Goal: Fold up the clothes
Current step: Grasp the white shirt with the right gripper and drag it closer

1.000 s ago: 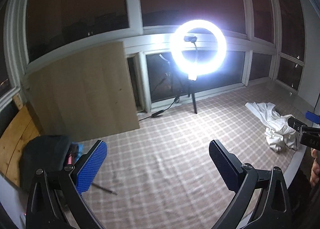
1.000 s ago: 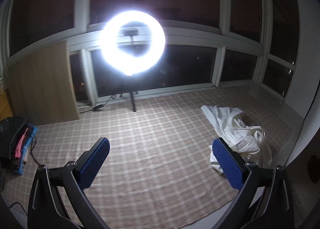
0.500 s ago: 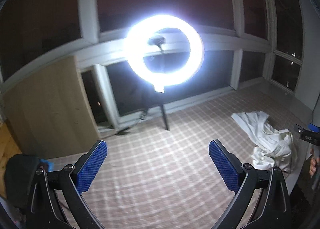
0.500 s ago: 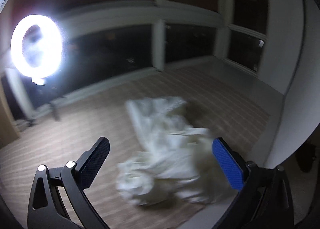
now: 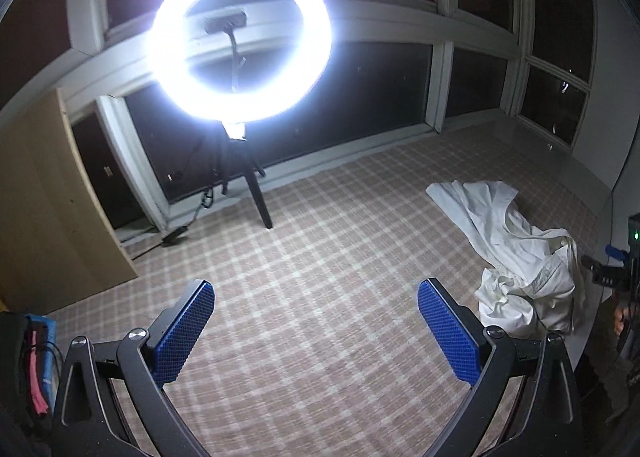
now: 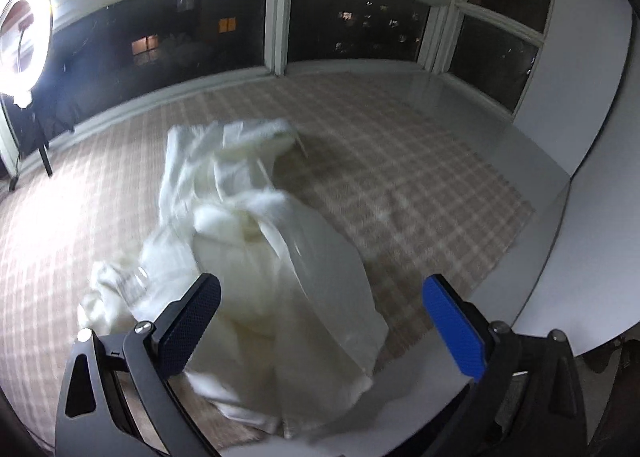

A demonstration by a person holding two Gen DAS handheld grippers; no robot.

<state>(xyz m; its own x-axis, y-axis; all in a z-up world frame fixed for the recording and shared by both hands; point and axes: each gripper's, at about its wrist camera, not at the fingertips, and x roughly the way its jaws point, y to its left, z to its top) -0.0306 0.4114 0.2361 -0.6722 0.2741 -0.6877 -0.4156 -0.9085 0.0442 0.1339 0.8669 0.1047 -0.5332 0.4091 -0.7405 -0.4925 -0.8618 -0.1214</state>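
Note:
A crumpled white garment (image 6: 256,257) lies in a heap on the checked cloth (image 6: 400,185), near its right front corner. My right gripper (image 6: 320,321) hovers open just above the heap's near end, nothing between its blue pads. In the left wrist view the same white garment (image 5: 516,257) lies at the right. My left gripper (image 5: 316,333) stands open over bare checked cloth (image 5: 320,257), well left of the garment. The right gripper's tip (image 5: 600,273) shows at the far right edge of that view, beside the garment.
A lit ring light (image 5: 240,41) on a black tripod (image 5: 252,193) stands at the back by the dark windows. A wooden board (image 5: 48,217) leans at the left. A dark bag with pink and blue items (image 5: 28,353) sits at the near left. The grey table edge (image 6: 540,257) curves at the right.
The right gripper has swung right and down, closing in on the white garment. The left gripper has turned right and moved forward, bringing the ring light and garment nearer. Both stayed open.

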